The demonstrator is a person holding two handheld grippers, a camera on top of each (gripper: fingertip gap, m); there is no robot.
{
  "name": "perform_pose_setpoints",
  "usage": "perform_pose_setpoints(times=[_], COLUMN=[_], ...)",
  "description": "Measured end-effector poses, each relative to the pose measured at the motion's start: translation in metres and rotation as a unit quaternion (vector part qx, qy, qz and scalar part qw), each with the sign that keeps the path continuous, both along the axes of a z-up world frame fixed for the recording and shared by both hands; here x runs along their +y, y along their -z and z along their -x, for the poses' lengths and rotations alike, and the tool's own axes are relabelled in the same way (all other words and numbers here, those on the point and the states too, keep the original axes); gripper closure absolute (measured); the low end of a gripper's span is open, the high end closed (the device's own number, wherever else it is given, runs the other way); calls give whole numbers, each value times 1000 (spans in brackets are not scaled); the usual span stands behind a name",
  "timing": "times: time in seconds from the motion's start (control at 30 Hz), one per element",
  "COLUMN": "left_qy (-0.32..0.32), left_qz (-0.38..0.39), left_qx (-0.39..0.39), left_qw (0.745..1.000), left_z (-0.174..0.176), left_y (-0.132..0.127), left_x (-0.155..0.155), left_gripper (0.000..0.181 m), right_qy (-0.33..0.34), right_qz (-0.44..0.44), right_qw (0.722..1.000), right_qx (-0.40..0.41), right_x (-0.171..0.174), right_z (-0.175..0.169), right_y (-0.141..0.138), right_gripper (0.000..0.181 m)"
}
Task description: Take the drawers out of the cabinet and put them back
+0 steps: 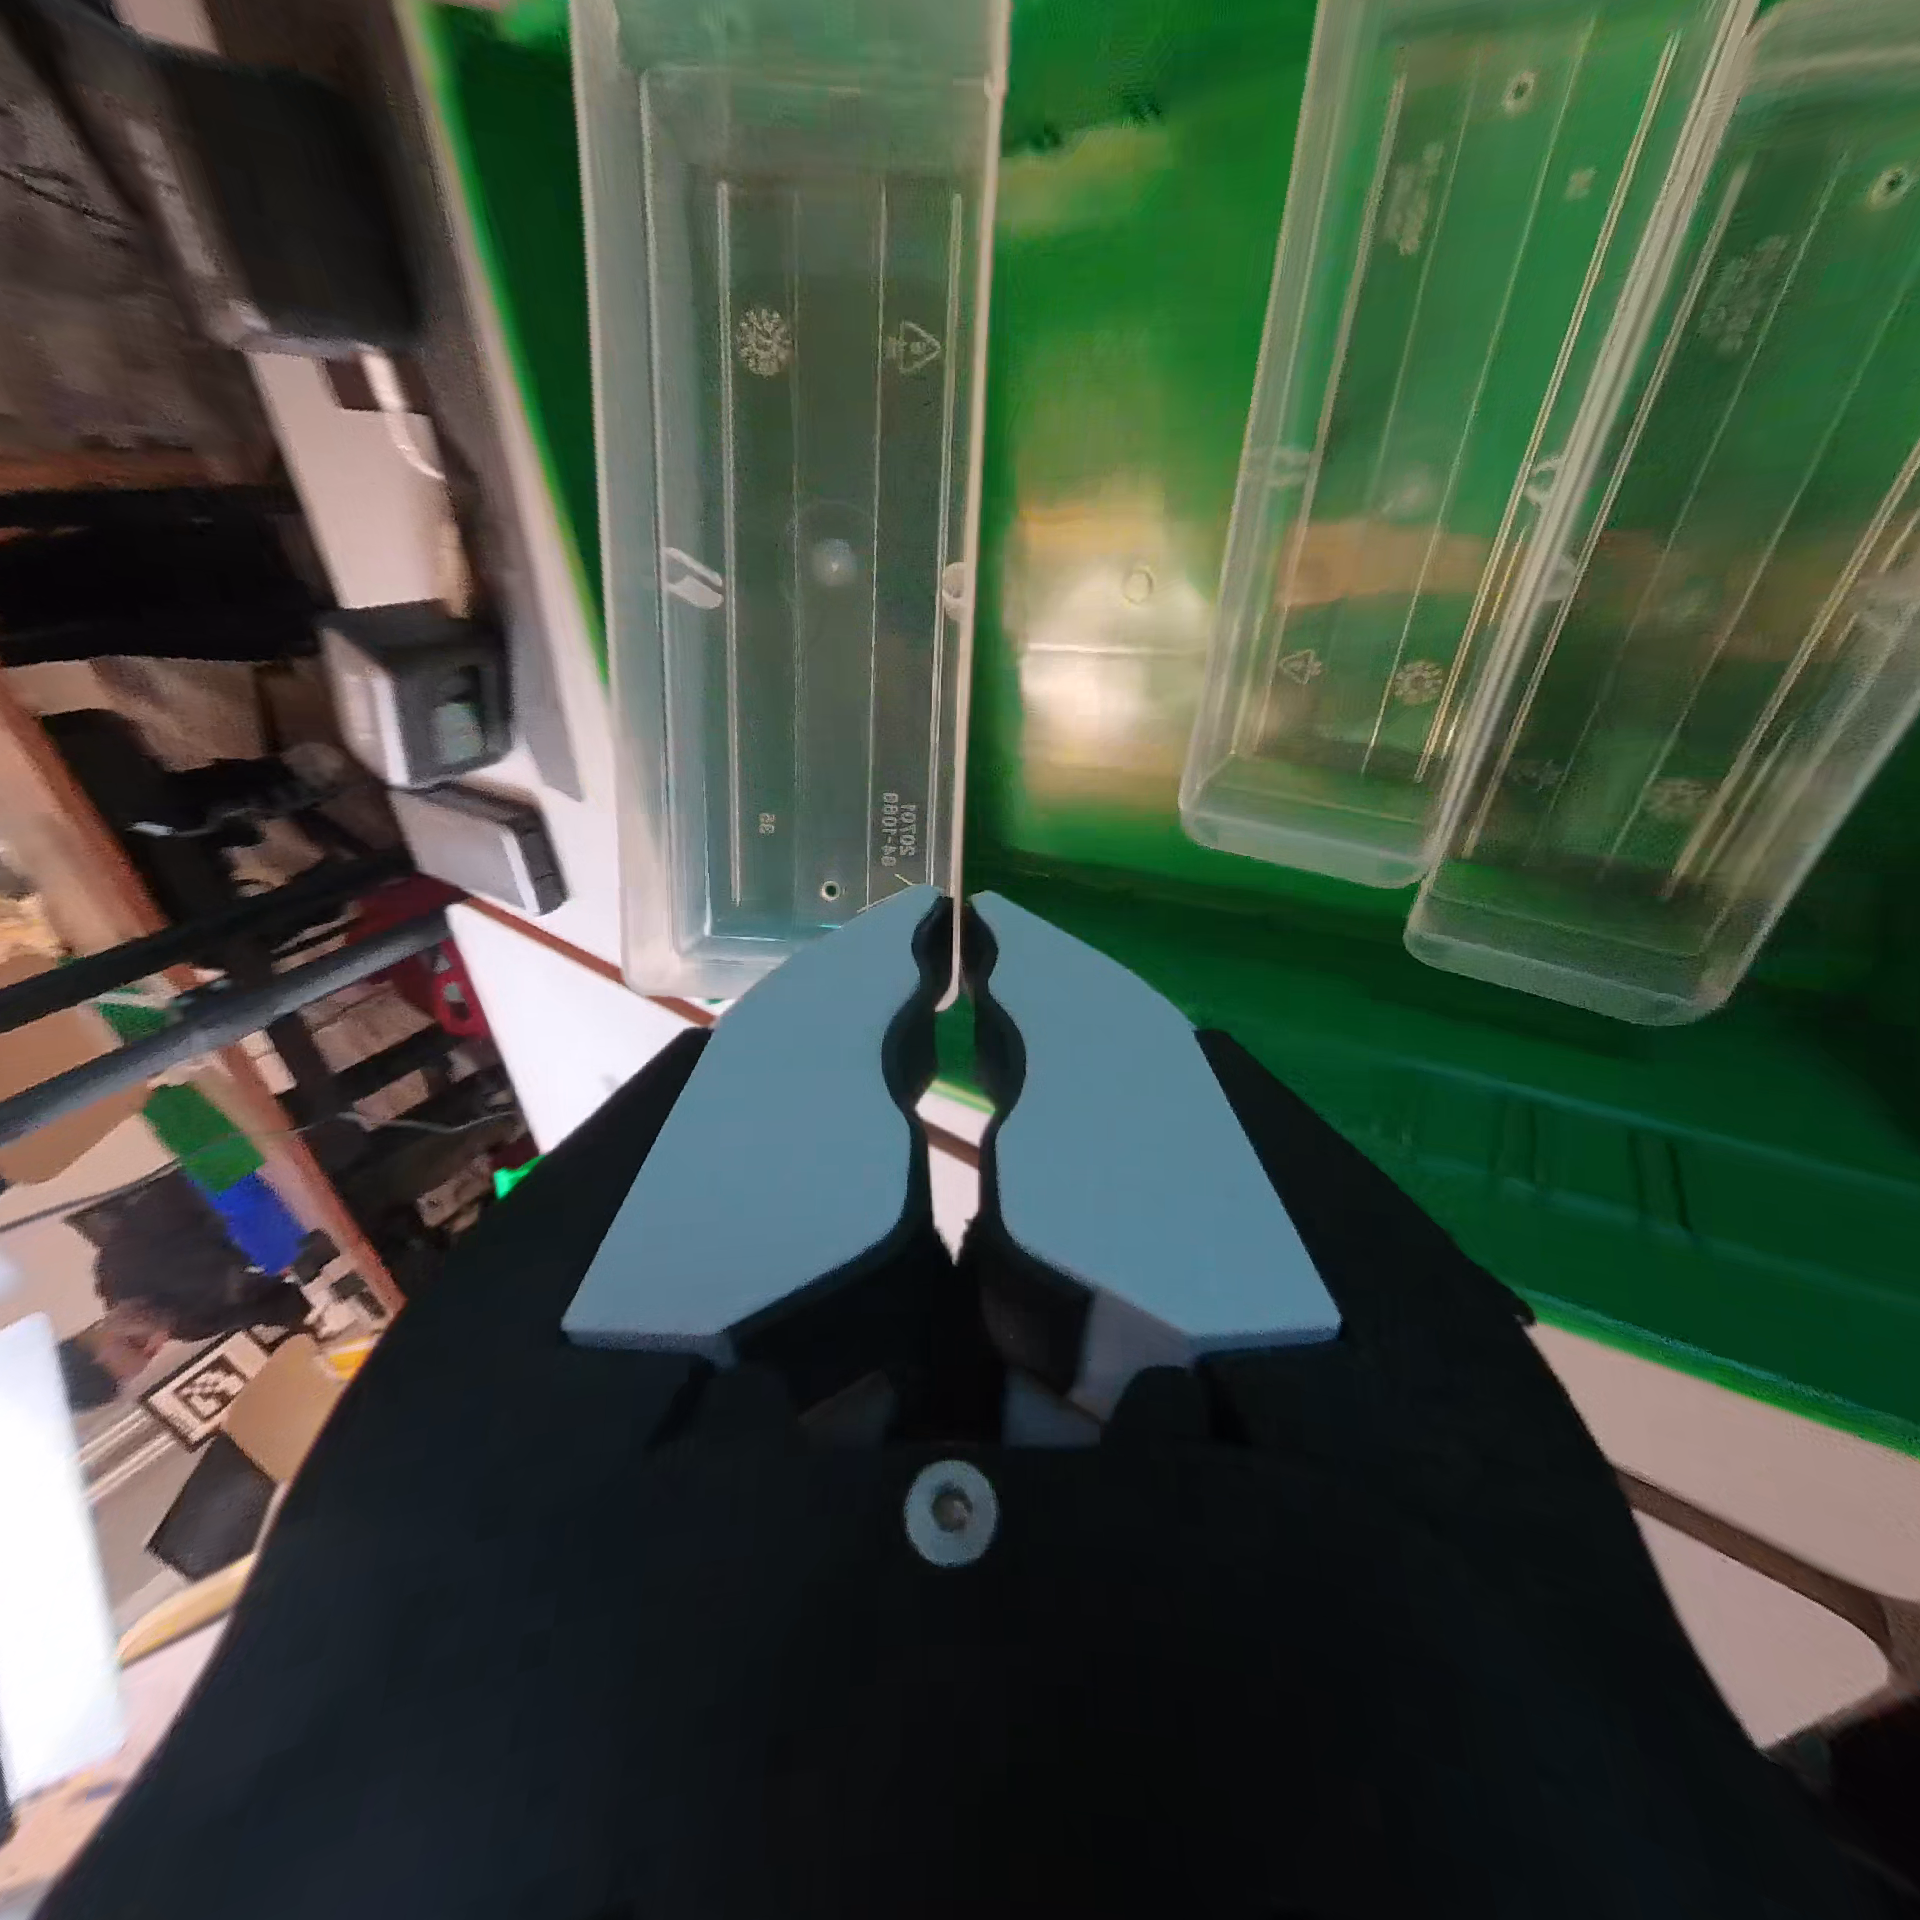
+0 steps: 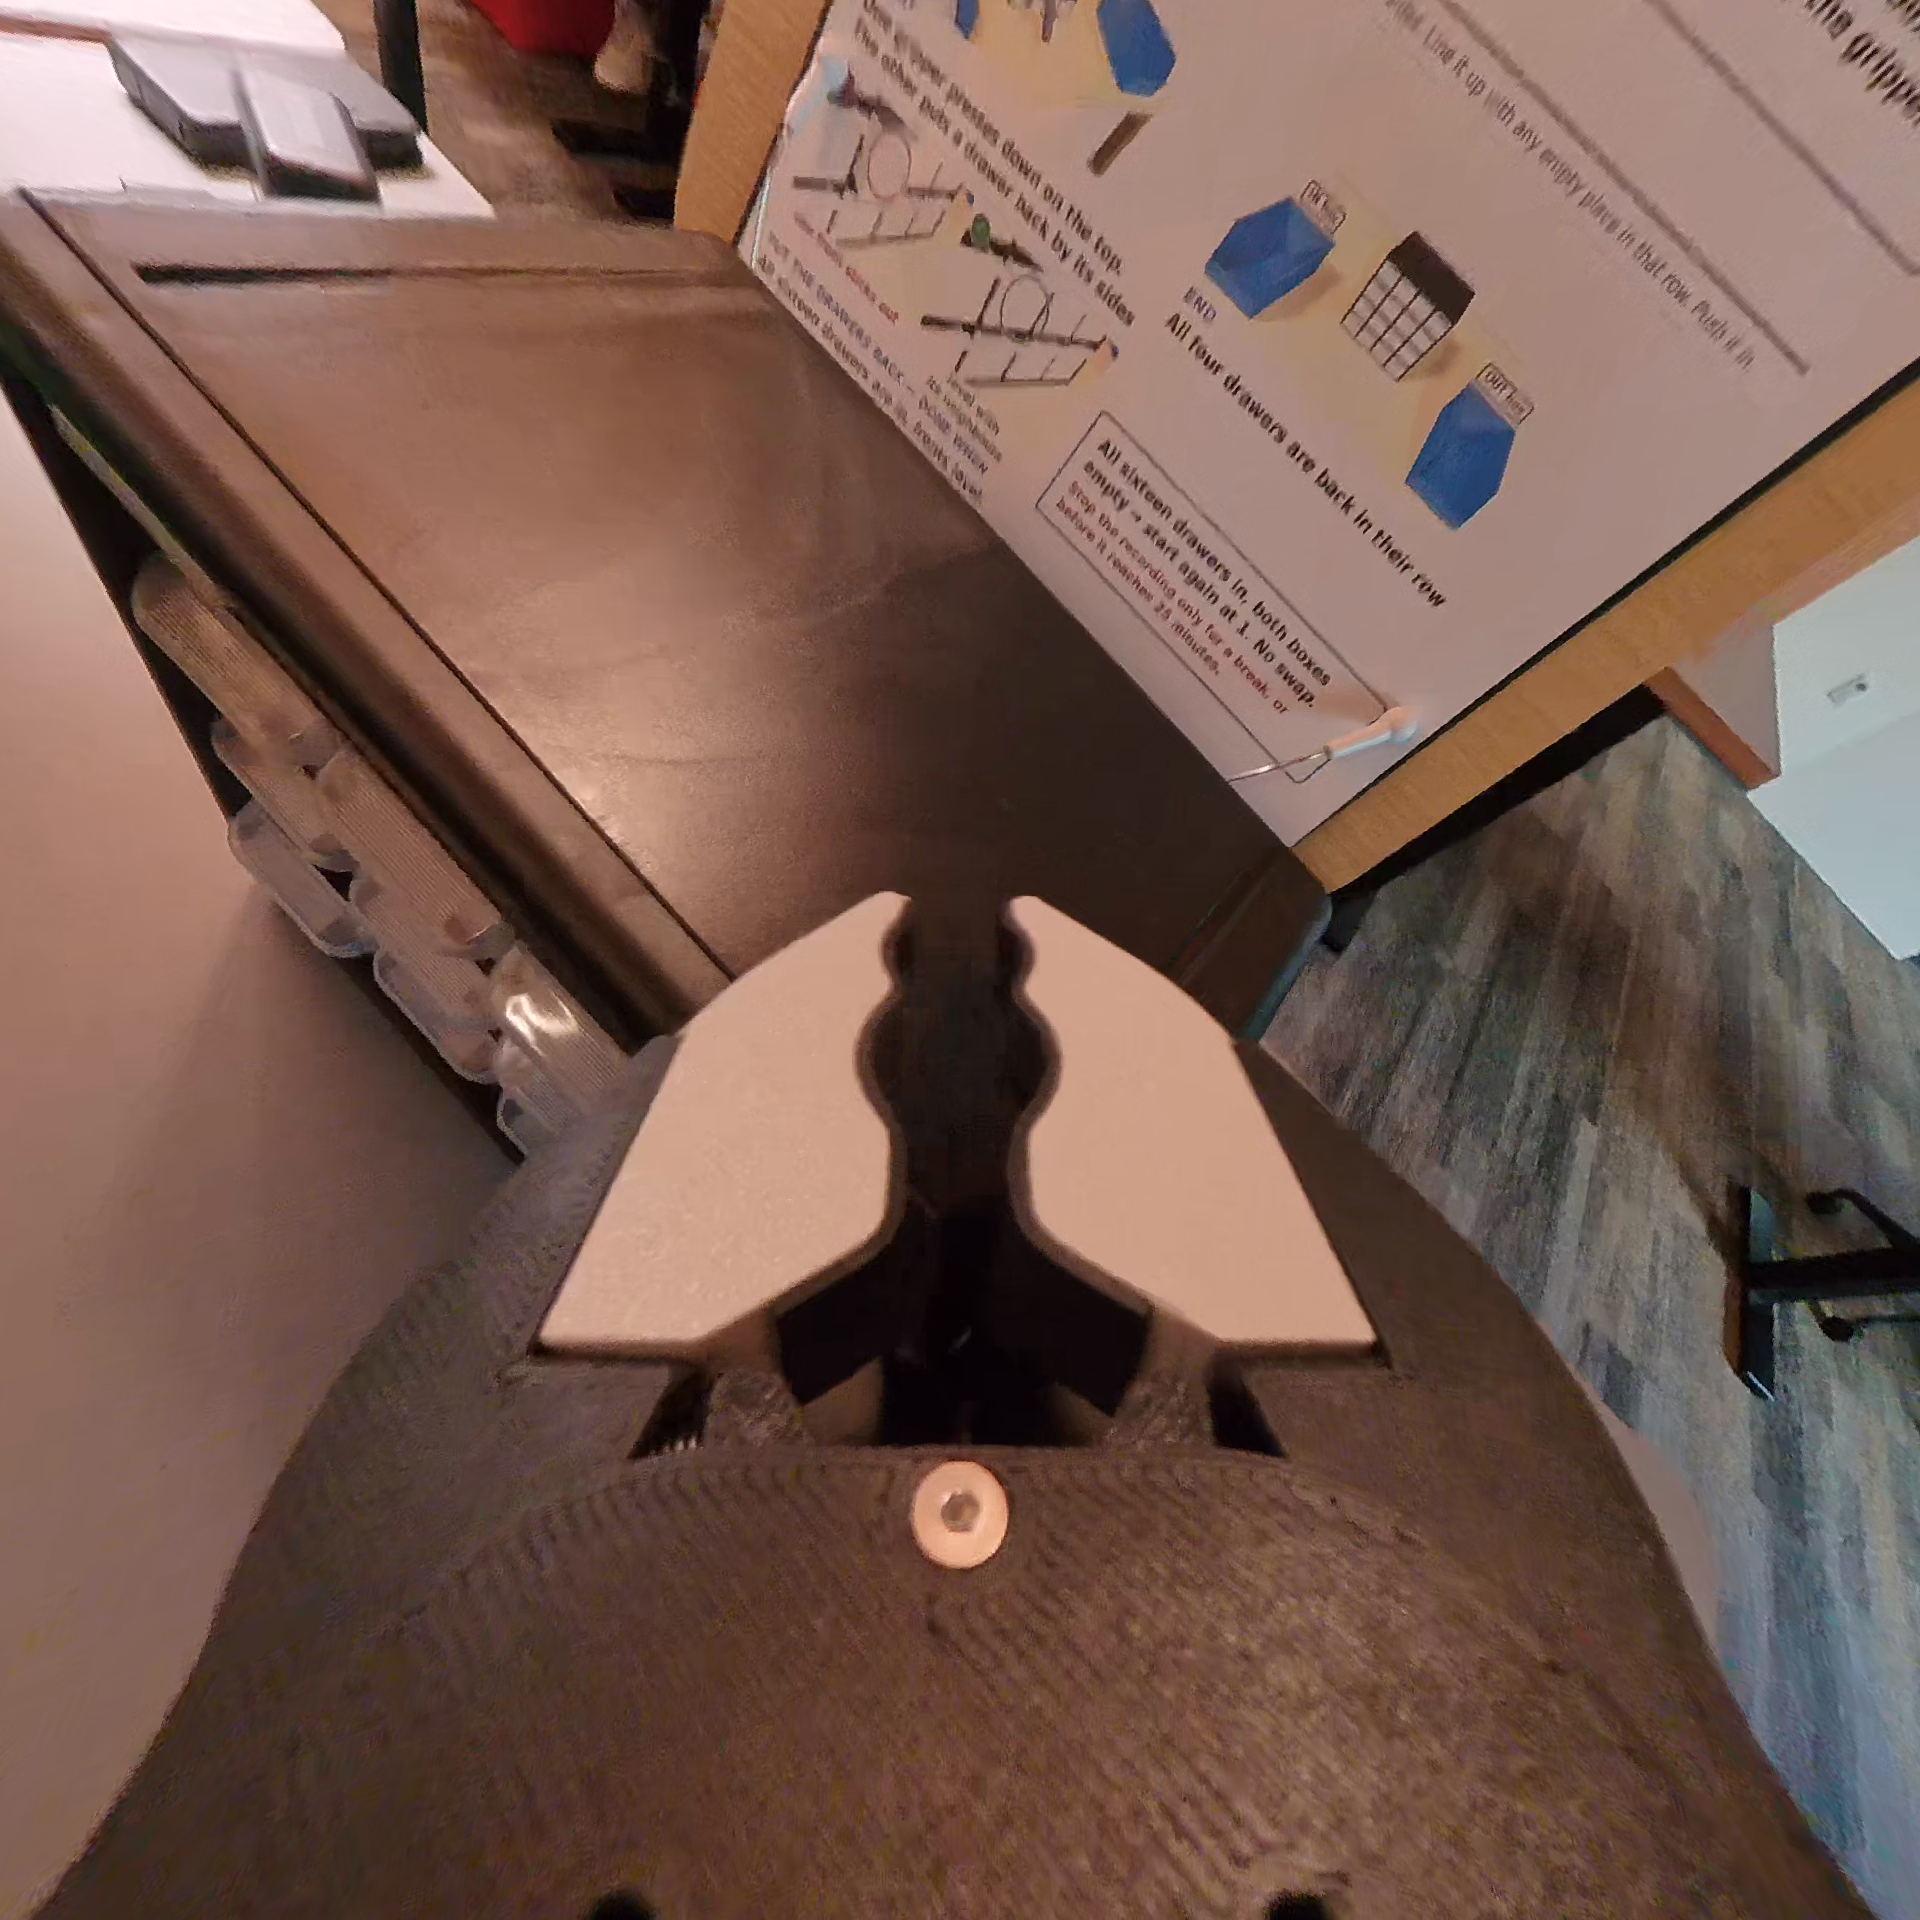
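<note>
1. The left gripper (image 1: 958,920) is clenched on the thin side wall of a clear plastic drawer (image 1: 790,499), pinching it near one end.
2. That drawer sits over the rim of a green bin (image 1: 1351,1122), tipped on its side.
3. Two more clear drawers (image 1: 1392,499) lie inside the bin, side by side and touching, well apart from the held one.
4. The right gripper (image 2: 958,914) is released, its pale fingers (image 2: 769,1132) parted with nothing between them.
5. It hovers over or rests on the top of the dark cabinet (image 2: 582,540); contact is unclear.
6. Clear drawer fronts (image 2: 416,914) line the cabinet's face.
7. A printed instruction sheet (image 2: 1403,312) stands behind it.
</note>
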State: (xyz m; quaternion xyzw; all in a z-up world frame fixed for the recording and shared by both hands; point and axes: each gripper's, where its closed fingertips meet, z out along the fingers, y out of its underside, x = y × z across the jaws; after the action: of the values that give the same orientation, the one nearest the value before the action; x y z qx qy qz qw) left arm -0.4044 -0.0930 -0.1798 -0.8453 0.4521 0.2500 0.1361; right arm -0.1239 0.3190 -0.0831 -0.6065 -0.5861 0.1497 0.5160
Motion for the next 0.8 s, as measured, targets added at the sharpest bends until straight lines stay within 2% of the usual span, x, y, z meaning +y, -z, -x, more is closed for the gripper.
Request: perform_pose_setpoints(times=[0.03,0.17,0.3,0.43,0.53,0.6,0.67,0.73,0.8], left_qy=[5,34,95,212,301,337,362,374,382], left_qz=[-19,-97,-151,-161,-120,-74,-34,7,41], left_qx=[0,-16,-83,-167,-221,-244,-253,-254,-253], left_qw=[1000,995,980,949,920,906,897,892,888], left_z=[-6,-35,-88,-165,-221,-246,-263,-275,-284], left_y=[-13,-59,-88,-101,-101,-98,-93,-85,-76], left_x=[0,4,17,30,31,29,29,30,34], left_gripper=[180,180,180,180,180,180,180,180,180], right_qy=[-6,-81,-224,-357,-460,-505,-550,-589,-602], right_qz=[0,38,92,95,38,-20,-78,-100,-148], right_qw=[1000,986,944,892,849,827,806,787,777], right_qx=[20,139,226,260,255,245,205,152,106], right_x=[-3,-49,-138,-233,-293,-317,-336,-353,-364], right_z=[-1,-9,-27,-52,-78,-95,-109,-120,-123], right_y=[-5,-34,-49,-43,-38,-40,-36,-29,-20], right_gripper=[156,131,110,109,113,121,130,134,138])
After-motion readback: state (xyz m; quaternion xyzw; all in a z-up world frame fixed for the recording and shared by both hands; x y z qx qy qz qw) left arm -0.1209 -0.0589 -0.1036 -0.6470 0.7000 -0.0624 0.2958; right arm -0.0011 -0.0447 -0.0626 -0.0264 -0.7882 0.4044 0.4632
